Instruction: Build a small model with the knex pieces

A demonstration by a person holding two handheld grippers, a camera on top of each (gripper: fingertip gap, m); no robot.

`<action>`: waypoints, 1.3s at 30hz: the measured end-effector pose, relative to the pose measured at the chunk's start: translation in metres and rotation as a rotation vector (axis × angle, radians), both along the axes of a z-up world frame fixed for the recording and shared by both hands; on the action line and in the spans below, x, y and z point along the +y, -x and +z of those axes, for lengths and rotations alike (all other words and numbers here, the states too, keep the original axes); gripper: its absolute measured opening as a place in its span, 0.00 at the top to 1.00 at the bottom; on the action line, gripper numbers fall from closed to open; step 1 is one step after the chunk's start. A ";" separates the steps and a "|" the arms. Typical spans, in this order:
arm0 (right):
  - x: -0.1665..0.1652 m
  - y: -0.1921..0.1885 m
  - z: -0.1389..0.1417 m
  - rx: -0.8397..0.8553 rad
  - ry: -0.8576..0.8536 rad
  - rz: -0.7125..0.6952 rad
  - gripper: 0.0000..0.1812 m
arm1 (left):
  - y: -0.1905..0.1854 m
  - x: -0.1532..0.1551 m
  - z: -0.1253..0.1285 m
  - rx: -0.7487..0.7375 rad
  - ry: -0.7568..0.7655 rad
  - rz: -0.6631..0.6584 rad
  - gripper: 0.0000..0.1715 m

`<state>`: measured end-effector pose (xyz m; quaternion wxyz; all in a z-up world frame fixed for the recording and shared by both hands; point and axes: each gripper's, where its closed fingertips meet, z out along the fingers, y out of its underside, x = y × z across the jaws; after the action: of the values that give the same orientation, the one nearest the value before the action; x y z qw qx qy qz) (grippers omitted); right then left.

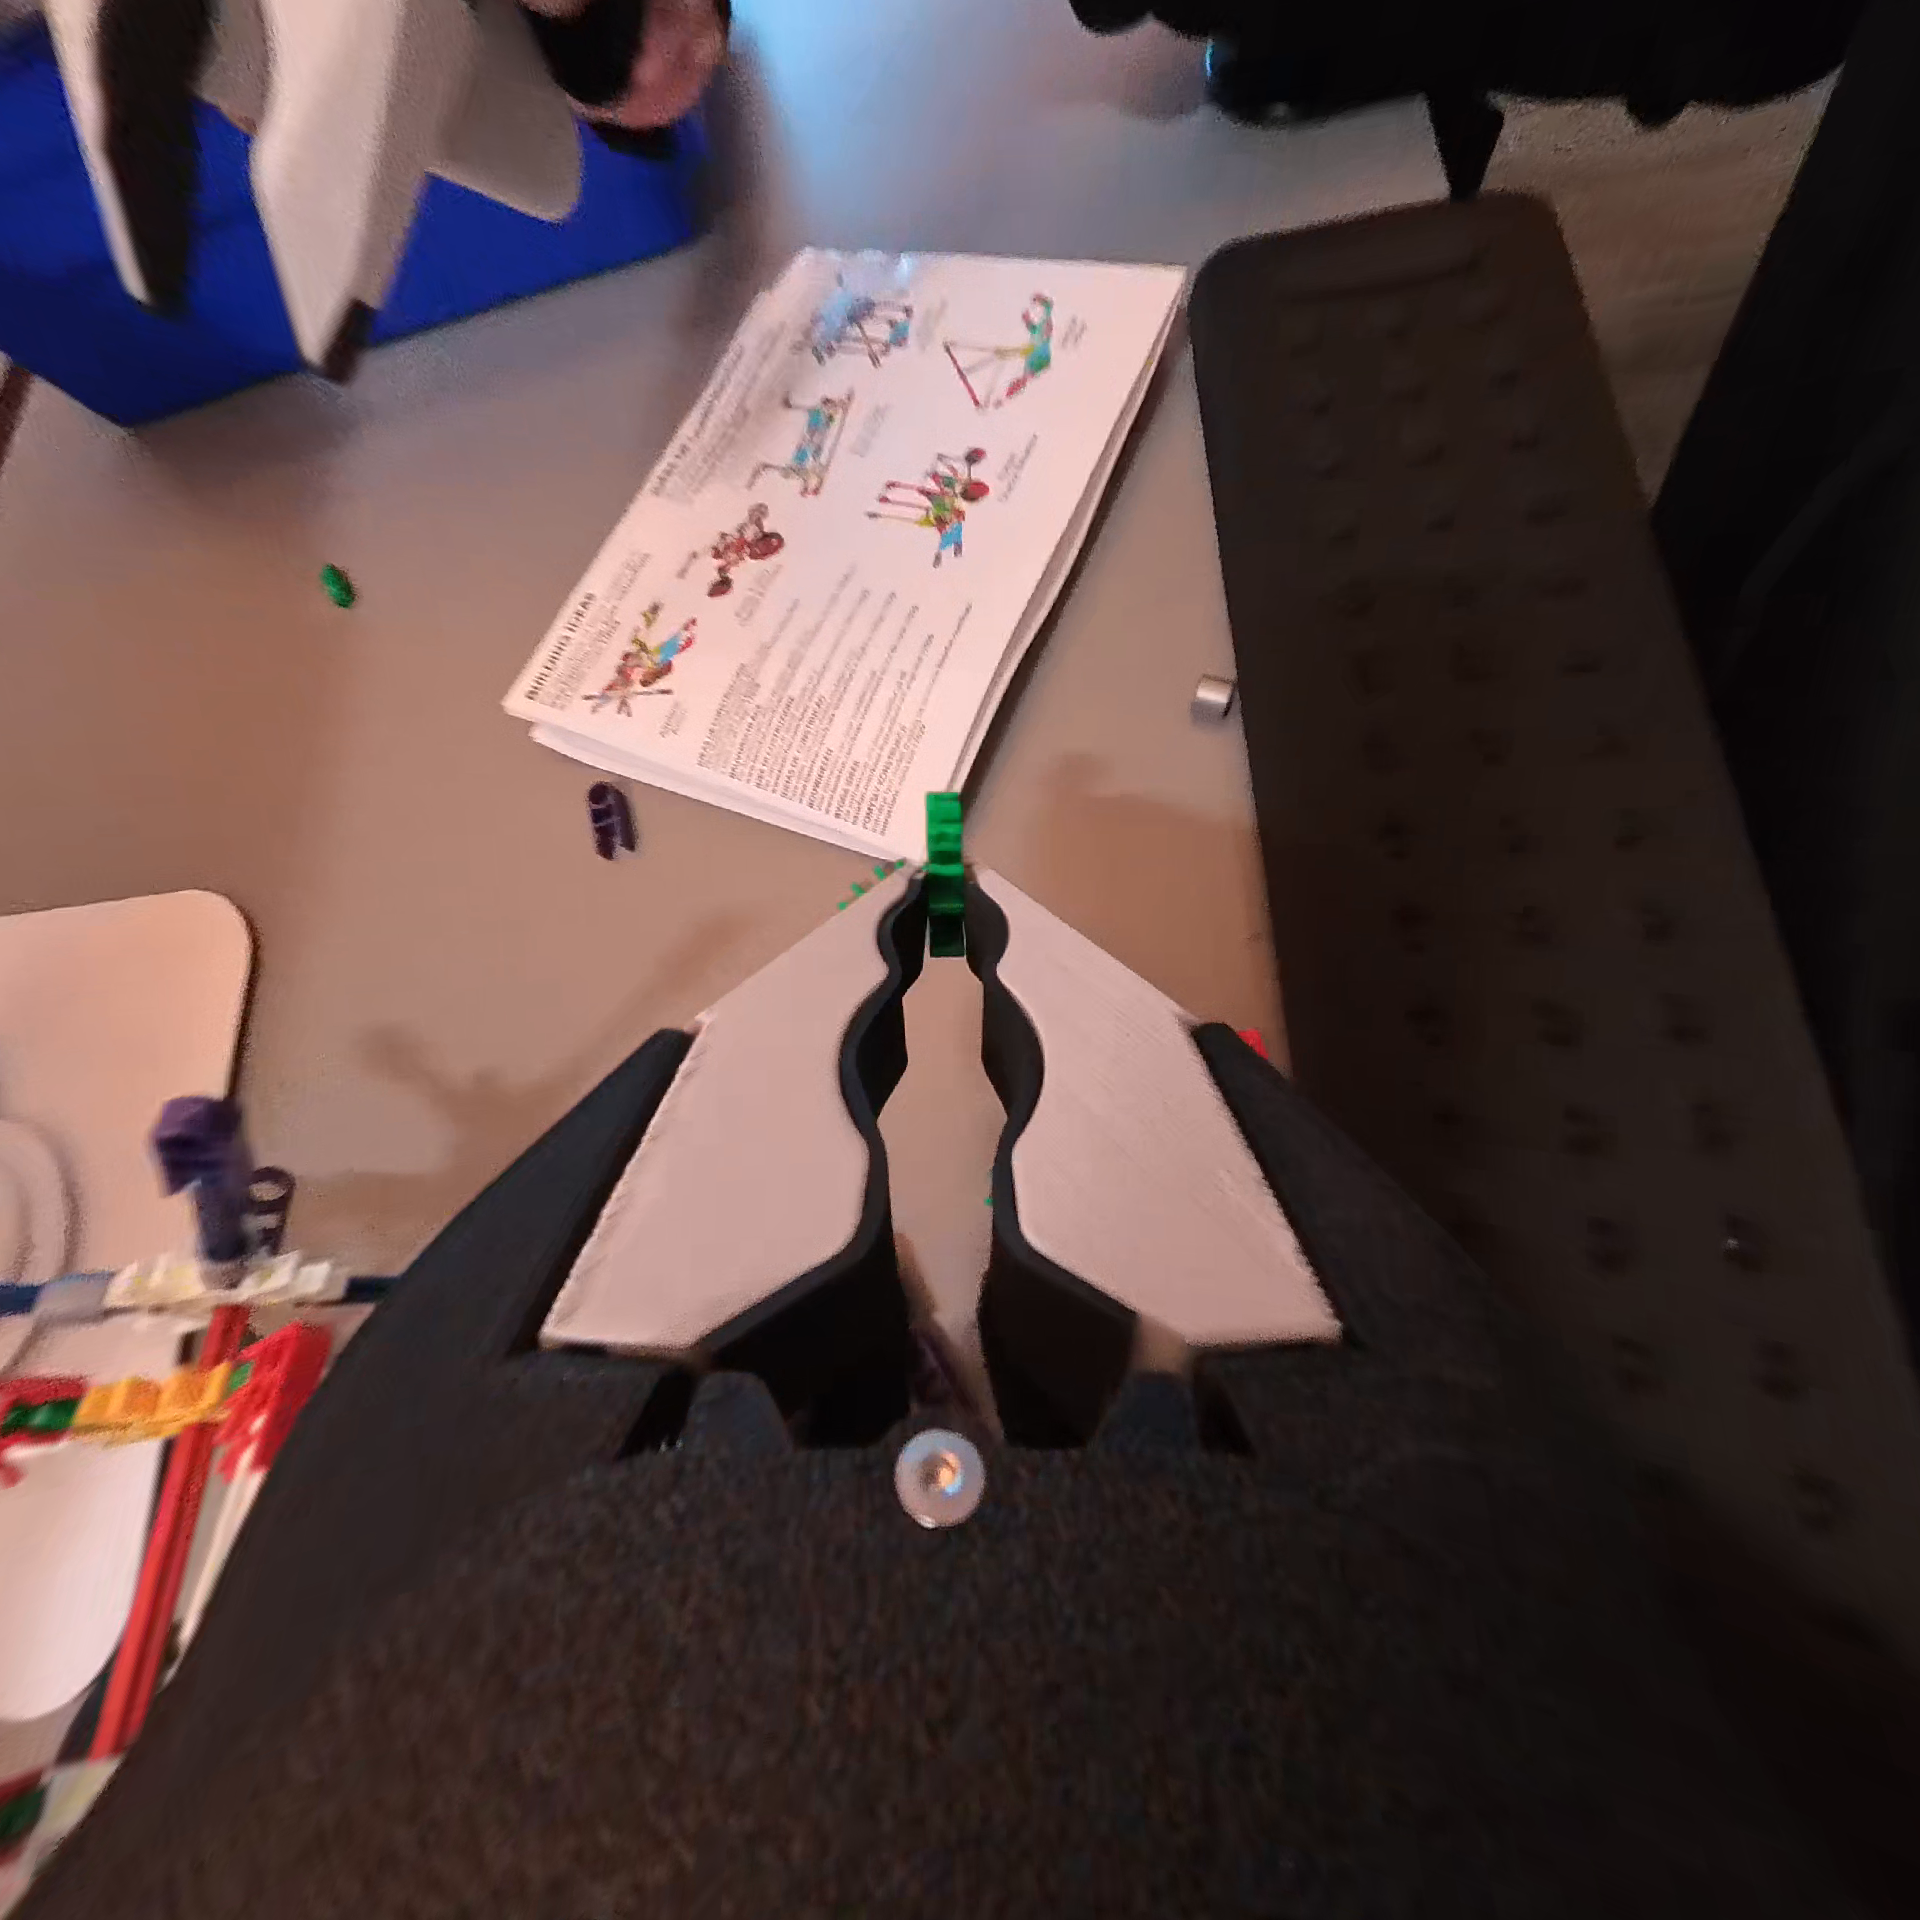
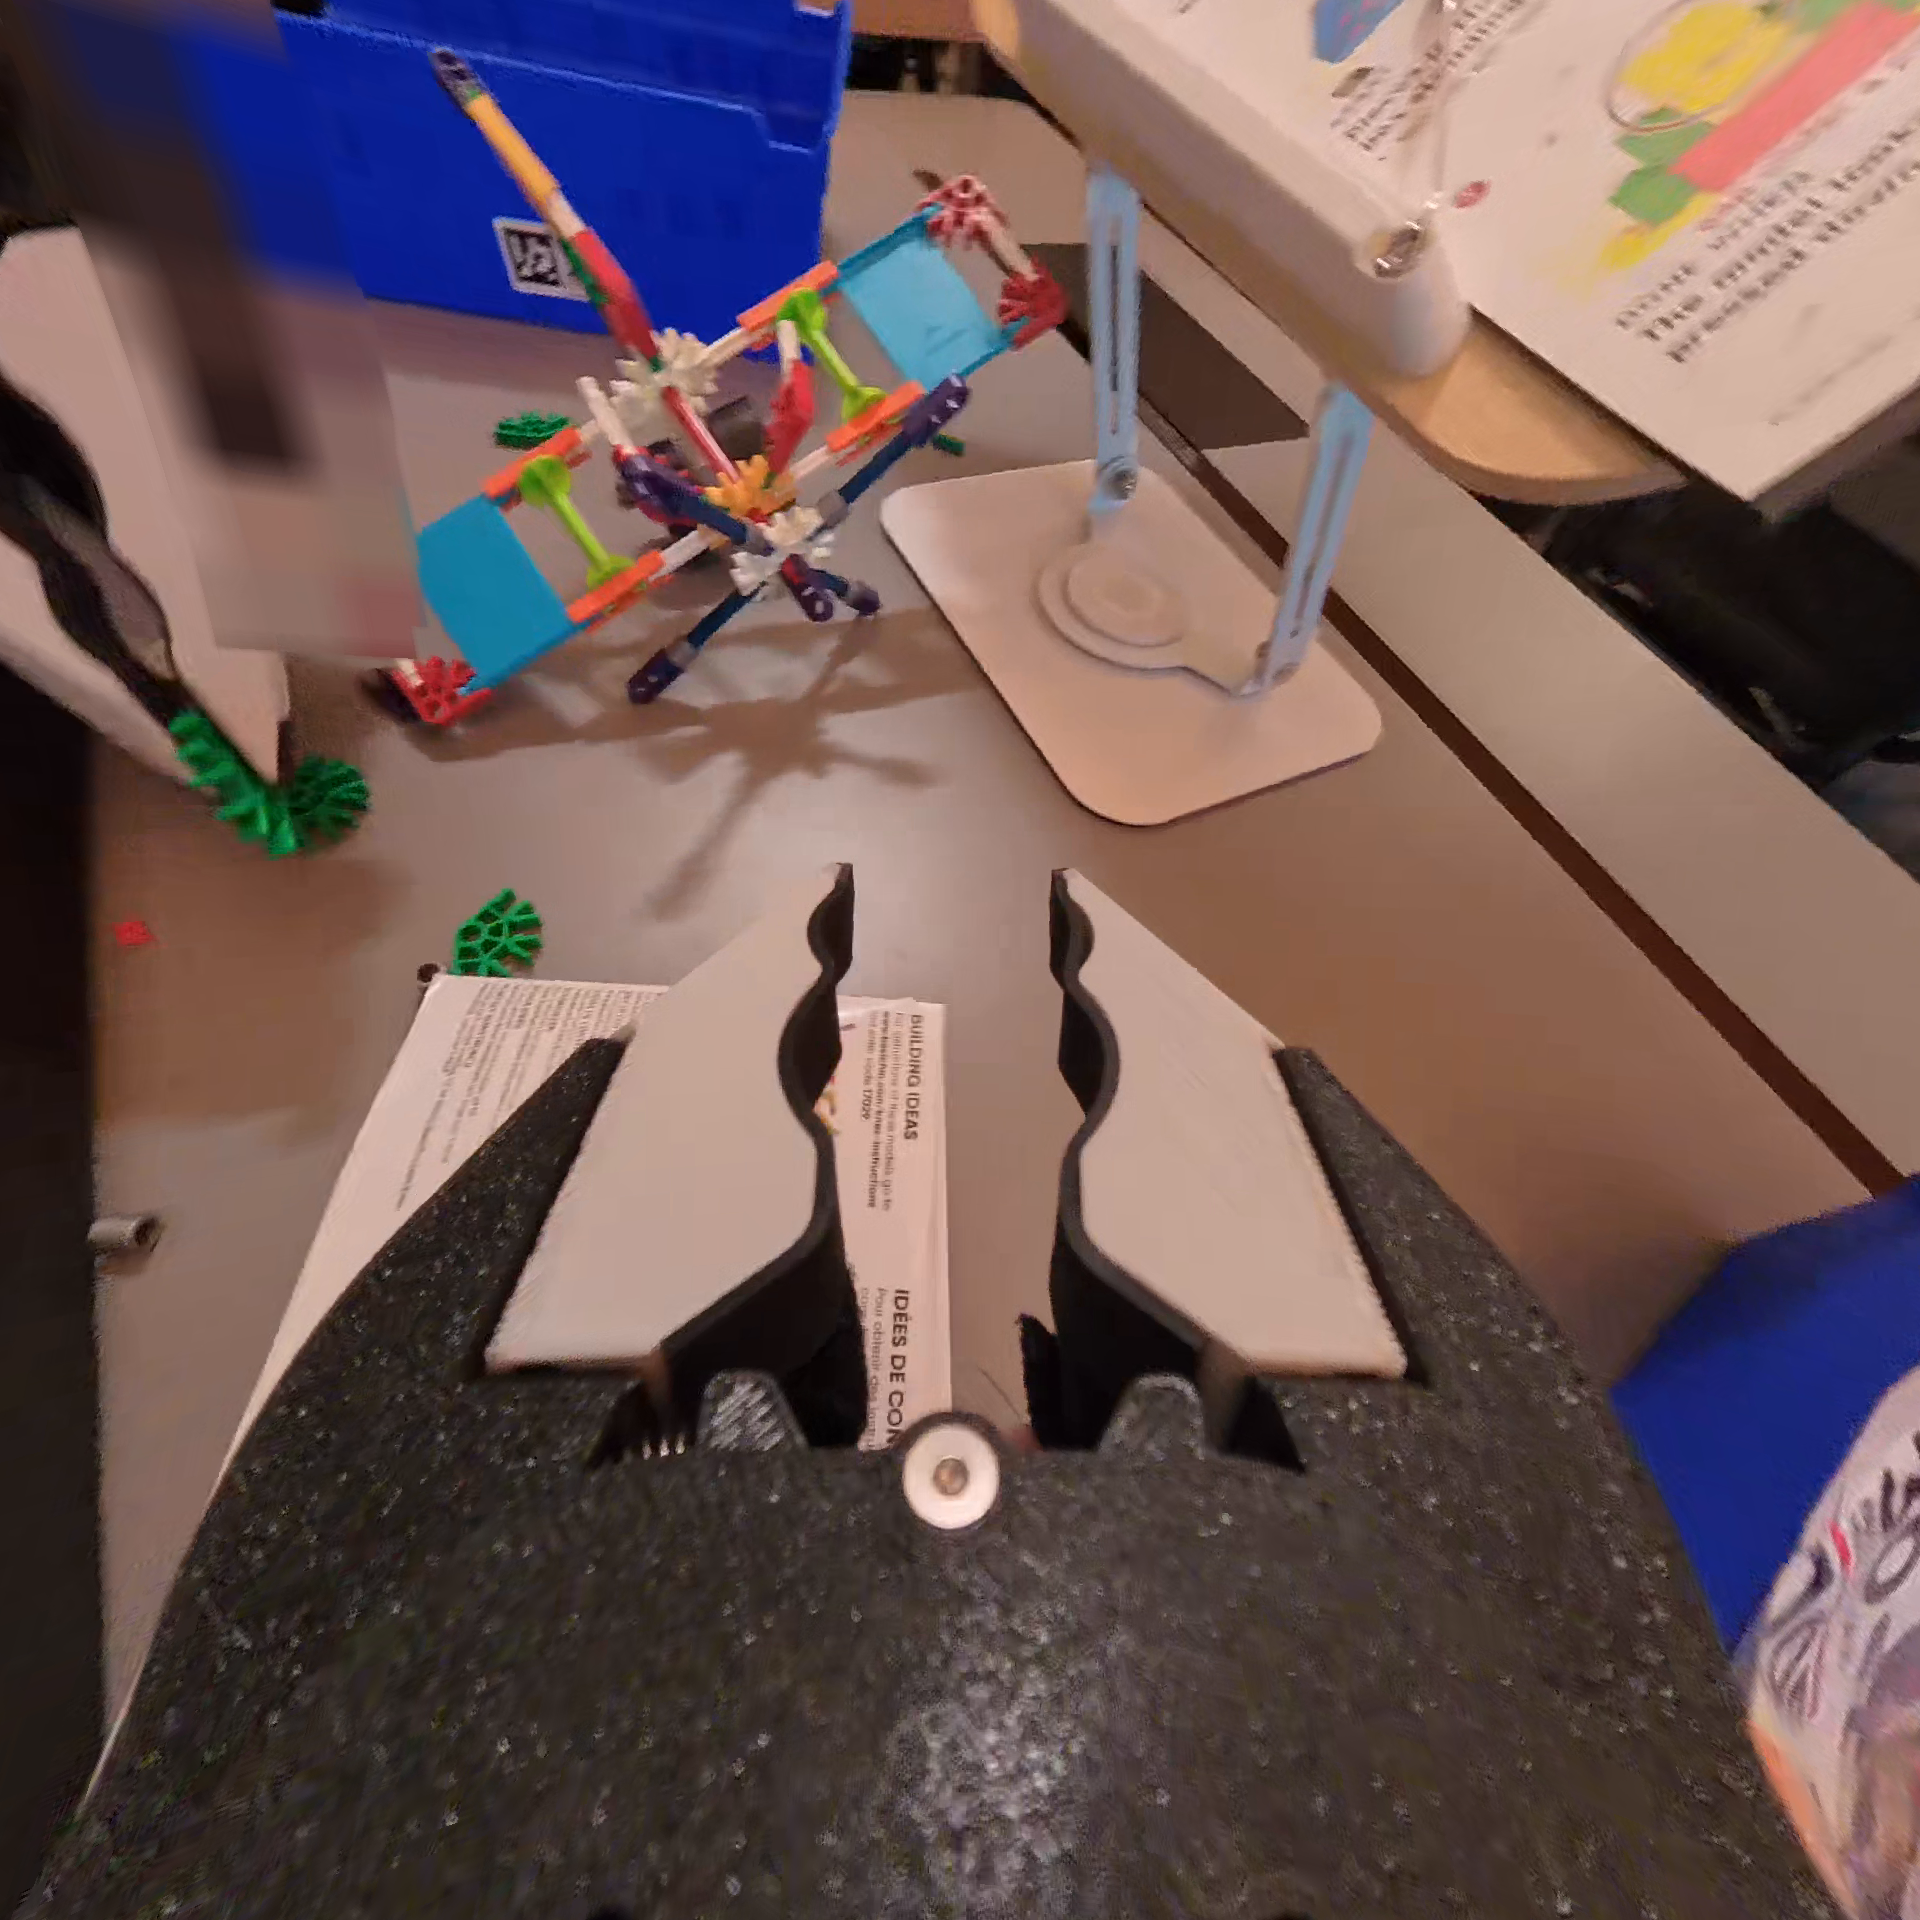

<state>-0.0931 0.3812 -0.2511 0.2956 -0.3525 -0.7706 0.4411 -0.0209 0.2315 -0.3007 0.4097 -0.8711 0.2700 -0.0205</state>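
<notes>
Left tool [image 1: 943, 883] around seemingly upright green connector [image 1: 943, 831]

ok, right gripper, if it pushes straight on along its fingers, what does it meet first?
Probably bare table: the right gripper is open and empty. Farther along stands the colourful toy model, with the stand's white base to the right. Depth unclear.

Grey table [image 2: 1247, 935]: booklet [image 1: 862, 540], toy model [image 2: 717, 457], stand base [image 2: 1132, 644], blue bin [image 2: 623, 156].
</notes>
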 end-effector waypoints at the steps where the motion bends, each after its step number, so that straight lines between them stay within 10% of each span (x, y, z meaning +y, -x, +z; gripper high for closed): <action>1: 0.004 0.002 -0.002 0.000 0.021 -0.014 0.79 | -0.002 0.001 -0.007 -0.002 0.016 -0.006 0.97; 8: 0.003 0.002 -0.007 0.021 0.011 0.000 0.79 | -0.015 -0.002 -0.044 0.017 0.137 -0.075 0.96; 39: 0.019 0.015 -0.013 0.023 0.105 -0.070 0.79 | -0.015 0.013 -0.008 -0.046 -0.088 -0.054 0.93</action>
<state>-0.1076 0.4003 -0.2640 0.3010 -0.3892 -0.7300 0.4743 -0.0056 0.2443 -0.3088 0.4532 -0.8438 0.2846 -0.0396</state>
